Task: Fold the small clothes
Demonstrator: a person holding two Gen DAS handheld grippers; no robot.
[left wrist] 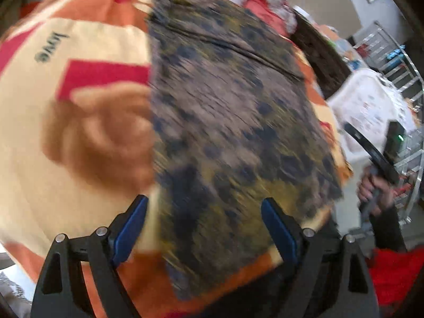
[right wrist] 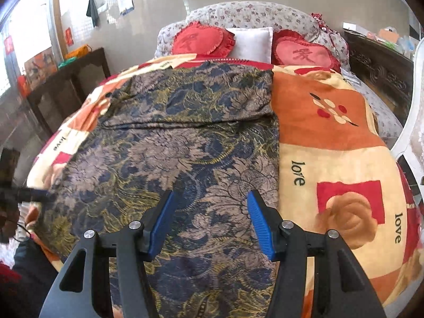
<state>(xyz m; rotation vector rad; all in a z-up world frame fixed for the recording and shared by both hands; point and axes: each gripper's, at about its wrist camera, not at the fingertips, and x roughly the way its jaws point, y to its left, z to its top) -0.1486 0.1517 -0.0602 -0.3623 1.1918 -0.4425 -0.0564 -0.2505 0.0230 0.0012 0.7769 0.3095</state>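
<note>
Left wrist view: a brown garment (left wrist: 228,122) patterned with dark blue blotches and yellow-green tracery lies spread flat on a blanket (left wrist: 66,137). It stretches away from the left gripper (left wrist: 204,228), its straight left edge running just ahead of the left finger and its near corner reaching below and between the fingers. A fold seam crosses its far part. The picture is smeared with motion blur. The left gripper points steeply down at the cloth with its blue-padded jaws spread wide and nothing between the pads. Far to the right of it, past the garment's right edge, a hand (left wrist: 376,190) grips the handle of the right gripper, whose jaws are not seen here. The blanket is cream, orange and red, with a brown rose and the word "love". Beyond it to the right stand a white chair and metal racks.

Right wrist view: the garment (right wrist: 185,143) is sharp here, a brocade-like floral weave filling the space ahead of and under the right gripper (right wrist: 210,221). Its right edge runs straight away from just beyond the right finger. The jaws stand partly apart above the cloth, gripping nothing. The blanket (right wrist: 331,137) covers a bed. At the far end lie two red heart cushions (right wrist: 204,39), a white pillow (right wrist: 251,43) between them and a flowered quilt. Dark wooden cabinets flank the bed.
</note>
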